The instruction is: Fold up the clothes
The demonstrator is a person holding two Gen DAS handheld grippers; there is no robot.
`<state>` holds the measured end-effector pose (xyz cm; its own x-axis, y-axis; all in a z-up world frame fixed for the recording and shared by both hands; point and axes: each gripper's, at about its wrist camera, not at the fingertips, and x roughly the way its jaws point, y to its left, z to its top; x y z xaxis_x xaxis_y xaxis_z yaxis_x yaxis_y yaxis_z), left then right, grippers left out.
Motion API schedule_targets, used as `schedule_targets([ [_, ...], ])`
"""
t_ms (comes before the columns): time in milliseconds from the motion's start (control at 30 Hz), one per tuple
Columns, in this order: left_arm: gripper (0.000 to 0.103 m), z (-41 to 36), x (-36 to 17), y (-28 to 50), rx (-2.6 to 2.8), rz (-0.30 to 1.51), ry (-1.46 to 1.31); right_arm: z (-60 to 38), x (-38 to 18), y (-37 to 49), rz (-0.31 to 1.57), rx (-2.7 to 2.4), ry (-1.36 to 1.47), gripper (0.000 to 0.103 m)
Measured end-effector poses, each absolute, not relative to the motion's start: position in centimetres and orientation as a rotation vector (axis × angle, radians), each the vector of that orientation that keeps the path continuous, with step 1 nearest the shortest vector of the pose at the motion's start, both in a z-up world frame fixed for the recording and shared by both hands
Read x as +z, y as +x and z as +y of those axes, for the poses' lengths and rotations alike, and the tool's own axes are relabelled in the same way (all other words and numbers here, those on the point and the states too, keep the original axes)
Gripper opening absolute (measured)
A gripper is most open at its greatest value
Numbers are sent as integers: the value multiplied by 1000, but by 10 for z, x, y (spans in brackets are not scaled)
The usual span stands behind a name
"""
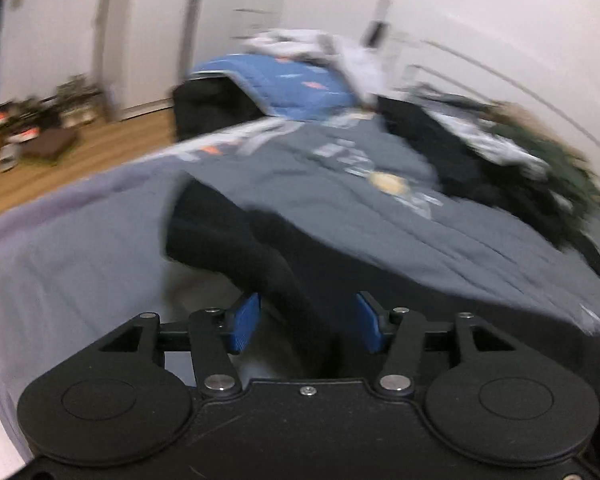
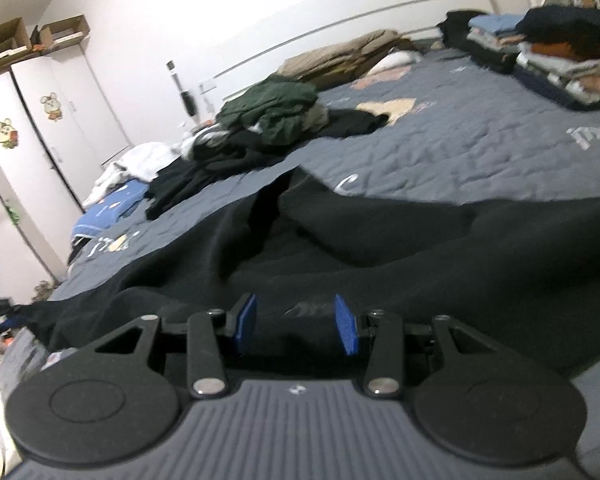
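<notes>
The bed [image 2: 480, 148] carries everything: folded stacks [image 2: 556, 68] at its far corner, an unsorted heap [image 2: 276, 120] mid-bed. A black garment [image 2: 340, 240] sprawls along the near edge, rumpled, likely being spread for folding. The right gripper [image 2: 296, 322] sits wide apart over its cloth; the left gripper [image 1: 306, 322] has cloth between parted pads, though blur hides any grip.

White lettering on the grey bedspread [image 2: 480, 136], too blurred and distorted to read
</notes>
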<state>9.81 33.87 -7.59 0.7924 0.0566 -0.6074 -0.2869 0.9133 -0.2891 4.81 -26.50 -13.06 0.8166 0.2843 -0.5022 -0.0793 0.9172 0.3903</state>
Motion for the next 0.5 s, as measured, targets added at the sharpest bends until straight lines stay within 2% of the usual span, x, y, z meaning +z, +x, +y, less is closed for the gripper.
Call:
schedule_targets([
  [133,53,277,-71,60,11,614,-355,-272,-125,46,568,176,348,43],
  [267,57,188,-51,52,-203,563,-361,-271,-121,46,560,183,327,43],
  [400,66,101,-41,55,-366,535,-325,-268,-119,46,564,185,292,44],
  [500,66,53,-50,57,-454,542,-309,-267,-118,47,566,175,268,45],
])
